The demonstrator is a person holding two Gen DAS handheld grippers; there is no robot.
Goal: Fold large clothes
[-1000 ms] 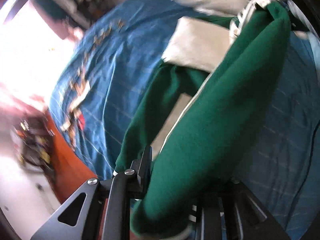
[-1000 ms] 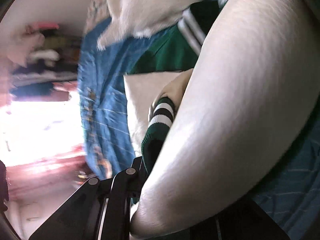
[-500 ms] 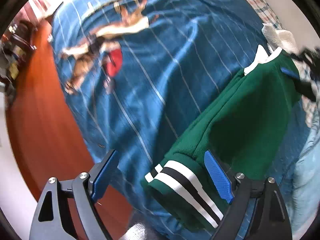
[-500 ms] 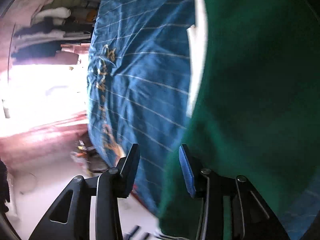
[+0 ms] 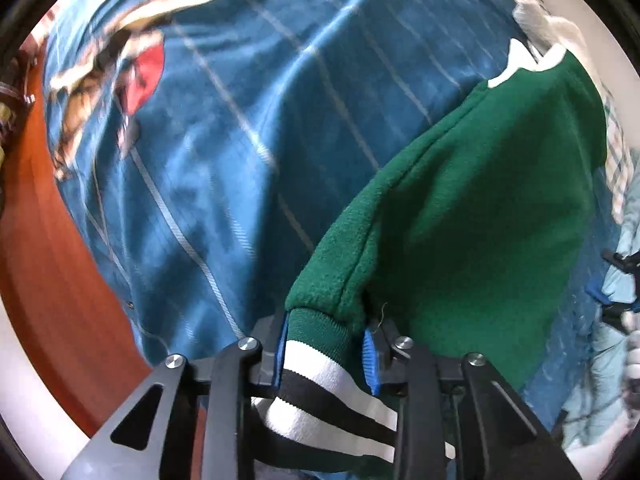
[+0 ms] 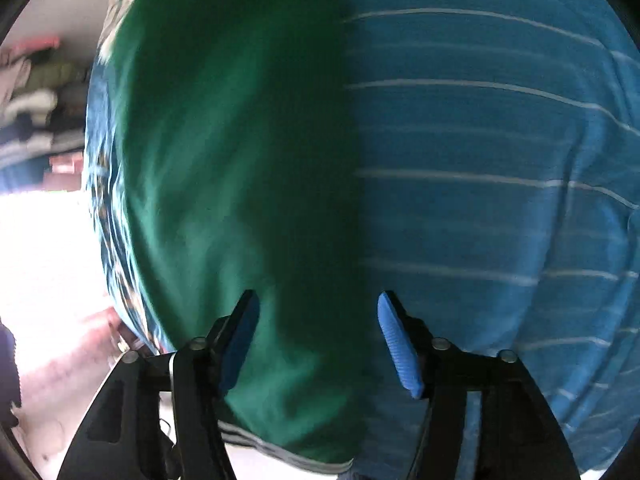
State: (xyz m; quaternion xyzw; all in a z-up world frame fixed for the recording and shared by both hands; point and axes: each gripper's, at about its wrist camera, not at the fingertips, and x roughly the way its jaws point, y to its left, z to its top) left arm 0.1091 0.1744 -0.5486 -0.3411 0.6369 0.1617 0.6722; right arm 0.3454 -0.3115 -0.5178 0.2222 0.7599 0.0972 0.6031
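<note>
A green jacket (image 5: 480,200) with white and black striped cuffs lies folded on a blue striped bedspread (image 5: 240,140). My left gripper (image 5: 326,354) is shut on the striped cuff (image 5: 320,364) at the jacket's near end. In the right wrist view the green jacket (image 6: 224,180) fills the left half. My right gripper (image 6: 320,340) is open, its blue pads (image 6: 400,348) standing apart over the jacket's right edge, holding nothing. The other gripper (image 5: 618,292) shows small at the right edge of the left wrist view.
The bedspread (image 6: 500,200) has a printed cartoon figure (image 5: 120,56) at the far left. An orange-brown floor (image 5: 44,280) runs along the bed's left edge. Pale blue cloth (image 5: 612,360) lies at the right. Shelves of clothes (image 6: 36,92) stand beyond the bed.
My left gripper let go, swung round and has closed on the striped cuff. My right gripper has opened wider and moved over the jacket's right edge.
</note>
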